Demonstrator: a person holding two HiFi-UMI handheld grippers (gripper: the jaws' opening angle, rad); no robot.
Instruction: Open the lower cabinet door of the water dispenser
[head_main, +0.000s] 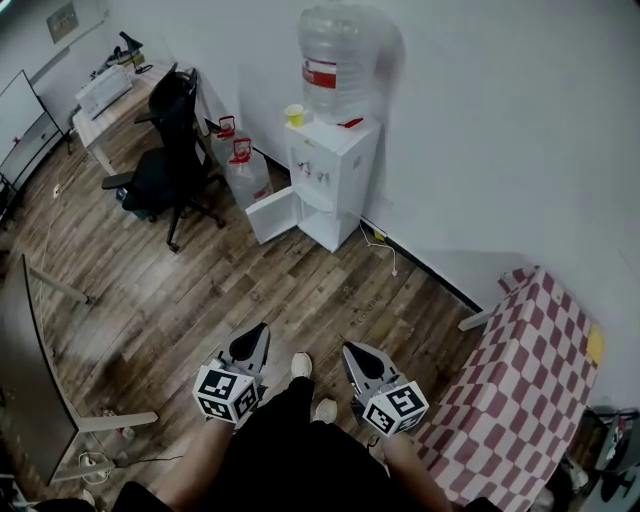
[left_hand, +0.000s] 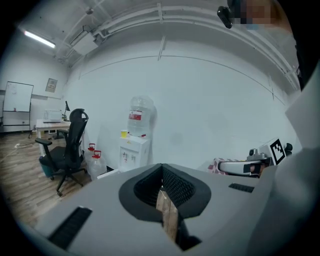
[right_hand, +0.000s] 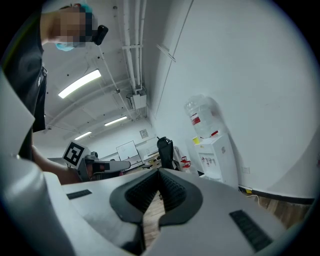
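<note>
Near the person, the left gripper (head_main: 258, 332) and right gripper (head_main: 353, 352) both have their jaws pressed together, holding nothing. Far ahead across the wood floor (head_main: 200, 290), well apart from both, stands the water dispenser (head_main: 335, 165). Its lower cabinet door (head_main: 272, 214) hangs swung out leftward, on the left gripper's side.

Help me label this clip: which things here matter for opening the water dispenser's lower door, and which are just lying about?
Job: water dispenser, its lower cabinet door (standing open), left tongs and right tongs, both shut, empty.
Lying about: office chair, spare water jugs, yellow cup, checked tablecloth, desk.
</note>
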